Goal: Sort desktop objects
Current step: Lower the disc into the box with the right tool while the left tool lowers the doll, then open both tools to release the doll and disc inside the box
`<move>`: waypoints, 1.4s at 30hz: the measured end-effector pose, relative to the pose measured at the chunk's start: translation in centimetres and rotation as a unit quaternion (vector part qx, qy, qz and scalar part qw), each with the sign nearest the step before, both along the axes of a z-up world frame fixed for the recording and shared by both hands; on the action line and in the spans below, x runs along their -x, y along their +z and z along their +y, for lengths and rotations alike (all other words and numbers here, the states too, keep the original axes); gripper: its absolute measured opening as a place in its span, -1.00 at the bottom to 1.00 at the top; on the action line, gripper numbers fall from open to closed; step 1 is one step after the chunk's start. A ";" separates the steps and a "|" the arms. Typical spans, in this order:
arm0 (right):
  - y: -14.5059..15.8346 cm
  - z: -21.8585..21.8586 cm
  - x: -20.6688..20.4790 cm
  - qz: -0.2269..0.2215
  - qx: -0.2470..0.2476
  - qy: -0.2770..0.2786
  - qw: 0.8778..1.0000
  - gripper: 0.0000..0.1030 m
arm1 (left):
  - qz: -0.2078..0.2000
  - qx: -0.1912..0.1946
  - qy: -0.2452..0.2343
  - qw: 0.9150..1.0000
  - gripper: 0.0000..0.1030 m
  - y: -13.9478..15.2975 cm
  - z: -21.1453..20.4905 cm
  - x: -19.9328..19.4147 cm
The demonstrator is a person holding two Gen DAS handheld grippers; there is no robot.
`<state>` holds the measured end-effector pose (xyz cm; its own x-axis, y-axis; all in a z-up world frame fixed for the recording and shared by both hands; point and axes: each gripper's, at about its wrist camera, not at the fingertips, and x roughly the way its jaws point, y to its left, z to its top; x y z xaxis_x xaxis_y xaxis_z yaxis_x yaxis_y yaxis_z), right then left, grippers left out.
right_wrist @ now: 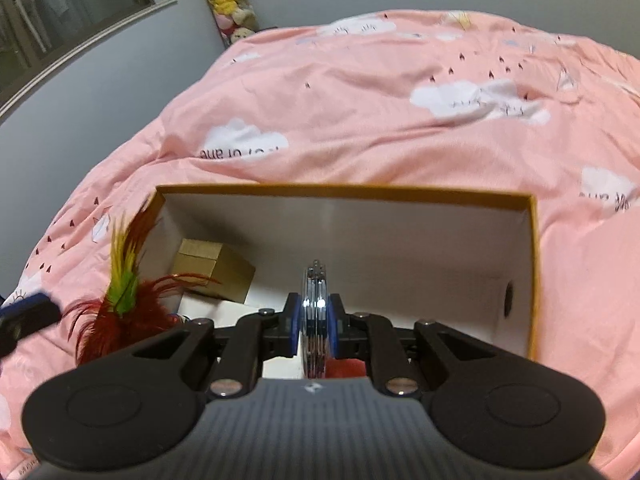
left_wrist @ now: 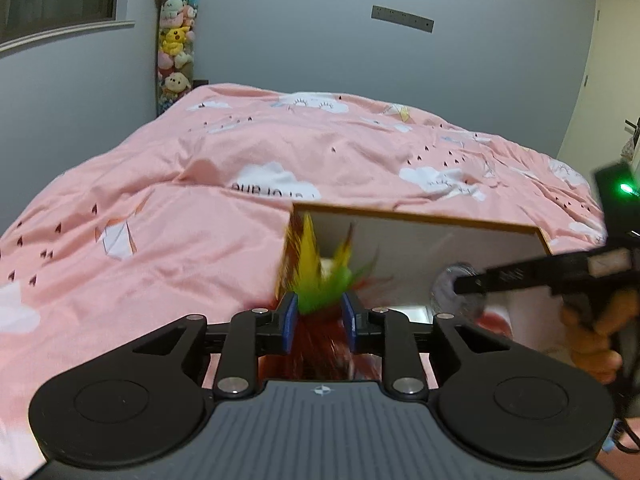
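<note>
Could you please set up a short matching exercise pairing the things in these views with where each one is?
Things:
1. feather toy
2. clear disc
3. gold box
4. orange-rimmed box

Places:
A. standing on the pink quilt
B. clamped on edge in the right hand-held gripper
C. inside the box, far-left corner
D. between the left hand-held gripper's pads, at the box's left wall

Pairs: 1-D, 2-B, 3-C, 4-A
</note>
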<state>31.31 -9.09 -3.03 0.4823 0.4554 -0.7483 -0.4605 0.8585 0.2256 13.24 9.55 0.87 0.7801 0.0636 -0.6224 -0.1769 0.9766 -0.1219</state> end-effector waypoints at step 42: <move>9.0 -7.2 23.0 -0.277 -0.041 -0.065 0.958 0.41 | -0.076 -0.031 0.001 0.997 0.68 2.9 -7.0 10.7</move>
